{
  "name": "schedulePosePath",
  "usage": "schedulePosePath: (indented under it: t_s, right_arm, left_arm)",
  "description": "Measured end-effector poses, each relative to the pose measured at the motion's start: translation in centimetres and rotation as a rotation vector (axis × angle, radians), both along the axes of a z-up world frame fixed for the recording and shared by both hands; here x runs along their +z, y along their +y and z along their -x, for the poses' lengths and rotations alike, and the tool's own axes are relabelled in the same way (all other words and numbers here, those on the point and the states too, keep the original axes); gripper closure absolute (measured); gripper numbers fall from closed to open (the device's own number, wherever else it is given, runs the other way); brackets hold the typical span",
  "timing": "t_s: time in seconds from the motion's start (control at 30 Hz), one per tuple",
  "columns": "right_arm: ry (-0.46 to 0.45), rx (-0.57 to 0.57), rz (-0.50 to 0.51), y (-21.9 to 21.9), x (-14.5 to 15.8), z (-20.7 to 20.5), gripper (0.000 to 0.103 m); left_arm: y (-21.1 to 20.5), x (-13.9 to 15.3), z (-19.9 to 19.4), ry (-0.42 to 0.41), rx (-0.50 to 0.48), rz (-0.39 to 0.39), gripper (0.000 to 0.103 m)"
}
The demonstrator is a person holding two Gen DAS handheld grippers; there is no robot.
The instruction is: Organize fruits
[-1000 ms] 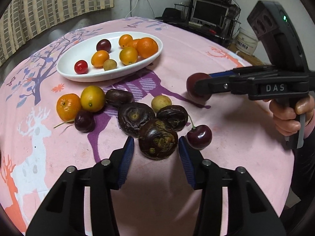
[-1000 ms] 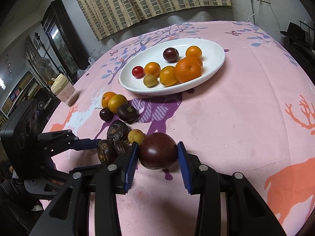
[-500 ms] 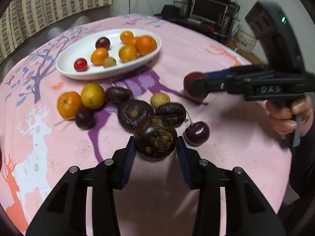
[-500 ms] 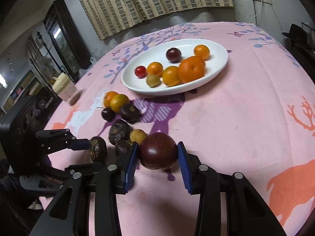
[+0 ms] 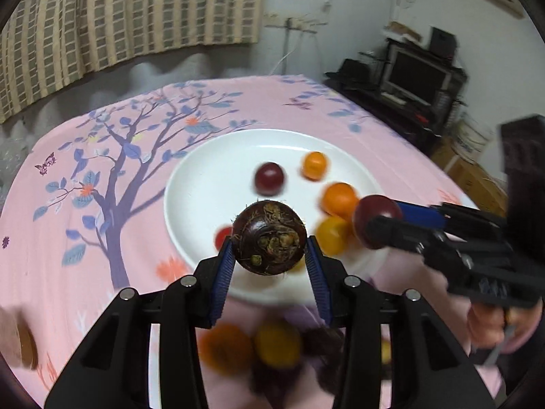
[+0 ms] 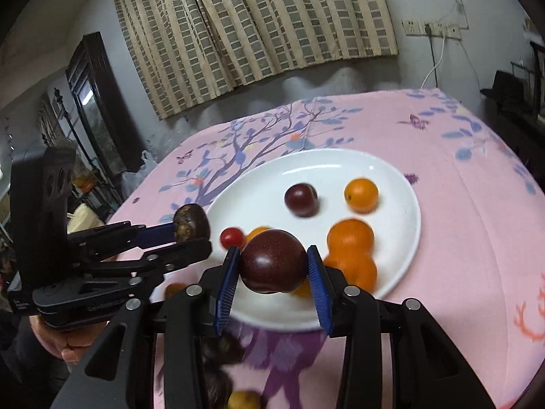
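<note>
We note a glossy white ceramic-looking oval plate [image 6: 402, 211] on matt pink printed cloth [image 6: 477, 238]; rough, fibrous dark-brown round corm [image 5: 269, 238]; smooth, shiny dark-red plum [image 6: 274, 260]; ribbed blue pads [image 6: 226, 284] on matt black plastic.

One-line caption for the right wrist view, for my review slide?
Right claw grips a dark plum above the white plate of fruit; left claw carries a water chestnut.

Bare room is showing across the left half of the white plate [image 5: 190, 187]. Its right half is crowded by a dark plum [image 5: 269, 178], oranges [image 5: 339, 199] and a cherry tomato [image 6: 232, 237]. The right gripper [image 5: 378, 228] is blocking the plate's right edge, and loose fruit [image 5: 277, 342] is lying before the near rim.
</note>
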State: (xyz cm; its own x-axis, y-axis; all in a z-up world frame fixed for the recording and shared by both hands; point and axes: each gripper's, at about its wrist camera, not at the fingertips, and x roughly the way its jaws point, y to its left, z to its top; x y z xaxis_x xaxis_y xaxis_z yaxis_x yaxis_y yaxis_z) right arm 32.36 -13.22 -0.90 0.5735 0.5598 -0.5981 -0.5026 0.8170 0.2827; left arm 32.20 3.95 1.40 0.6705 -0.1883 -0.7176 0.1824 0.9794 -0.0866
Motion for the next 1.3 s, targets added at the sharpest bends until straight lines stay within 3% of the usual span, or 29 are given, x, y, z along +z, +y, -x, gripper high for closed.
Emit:
schedulePosePath:
  t_s: [0.1, 0.17, 0.3, 0.37, 0.7, 0.87, 1.0, 1.3]
  right_arm:
    - [0.001, -0.005, 0.017, 0.8, -0.5, -1.3, 0.058]
    - [-0.007, 0.006, 0.019, 0.7, -0.3, -1.0, 0.054]
    - [-0.072, 0.052, 0.065, 0.6, 1.5, 1.7, 0.045]
    - [-0.077, 0.048, 0.094, 0.4, 1.8, 3.0, 0.045]
    - [0.066, 0.109, 0.117, -1.9, -1.6, 8.9, 0.045]
    - [0.137, 0.163, 0.146, -3.2, -3.3, 11.2, 0.045]
    - [0.169, 0.255, 0.131, -3.1, -3.8, 12.9, 0.045]
    - [0.164, 0.298, 0.242, -1.7, -4.8, 14.5, 0.05]
  left_arm:
    - [0.3, -0.6, -2.0, 0.028, 0.034, -0.002, 0.061]
    - [0.7, -0.6, -2.2, 0.013, 0.08, -0.021, 0.032]
    - [1.4, 0.5, 0.0, -0.037, 0.097, -0.037, 0.022]
    - [2.1, 0.9, 2.3, -0.054, 0.115, -0.022, 0.013]
    - [3.5, -1.5, 10.7, -0.046, 0.154, 0.023, 0.012]
    - [3.4, -2.6, 12.2, -0.036, 0.158, -0.014, 0.012]
    - [4.1, -2.6, 12.4, -0.023, 0.16, 0.04, 0.012]
    - [3.7, -2.6, 12.3, -0.021, 0.155, 0.026, 0.012]
